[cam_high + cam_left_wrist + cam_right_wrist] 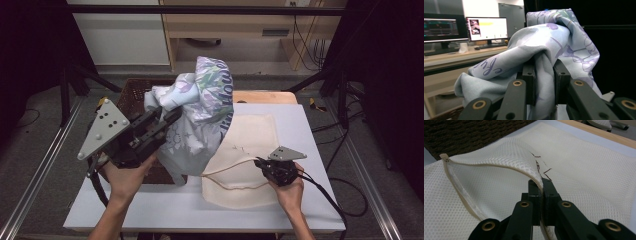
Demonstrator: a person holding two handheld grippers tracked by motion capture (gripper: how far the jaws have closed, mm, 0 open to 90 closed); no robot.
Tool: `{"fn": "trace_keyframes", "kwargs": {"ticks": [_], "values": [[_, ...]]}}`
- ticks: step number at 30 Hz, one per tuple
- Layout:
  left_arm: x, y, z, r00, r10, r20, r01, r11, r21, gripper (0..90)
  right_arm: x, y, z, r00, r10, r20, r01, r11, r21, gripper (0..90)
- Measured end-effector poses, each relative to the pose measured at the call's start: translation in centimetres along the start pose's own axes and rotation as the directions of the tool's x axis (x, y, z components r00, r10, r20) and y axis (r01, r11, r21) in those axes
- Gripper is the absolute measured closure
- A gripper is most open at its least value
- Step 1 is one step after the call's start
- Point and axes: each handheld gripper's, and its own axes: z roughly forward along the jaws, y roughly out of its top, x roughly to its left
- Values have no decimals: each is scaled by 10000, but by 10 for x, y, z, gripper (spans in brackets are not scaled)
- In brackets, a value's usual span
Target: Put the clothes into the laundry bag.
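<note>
Now | left hand-held gripper [544, 72] pinching printed cloth [549, 42] | right hand-held gripper [541, 185] clamping mesh bag [584, 170] edge

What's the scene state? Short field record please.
left tongs: shut on printed garment, held up off the table
right tongs: shut on upper edge of mesh bag, lifting its opening
basket: brown, far left, behind the garment
table: white top, bag lying flat on it
garment in bag: not yet

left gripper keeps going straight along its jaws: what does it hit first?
Nothing new first: the left gripper is already clamped on the printed garment. It points up and right in the high view; beyond that bunched cloth, probably open air above the mesh laundry bag, though depth is unclear.
</note>
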Motion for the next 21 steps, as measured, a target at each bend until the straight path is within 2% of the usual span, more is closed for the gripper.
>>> {"fn": "trace_keyframes", "kwargs": {"ticks": [6,10,14,17,21], "values": [[-15,-14,10,9988,124,464,-137,9995,279,750,0,1,-1,10000,43,-11,-43,10000,-49,870],[-25,-28,15,9950,-121,992,50,9974,716,750,-1,0,0,10000,61,-2,-61,10000,-42,872],[-35,-44,20,9913,-184,1307,38,9938,1112,750,-1,0,0,9999,110,-10,-111,9999,-97,872],[-41,-58,23,9890,-192,1463,-33,9884,1520,750,-1,0,0,9999,123,12,-123,9999,-114,872],[-47,-80,28,9857,-191,1676,-191,9745,2234,750,-1,0,1,9999,141,63,-140,9998,-121,872]]}}
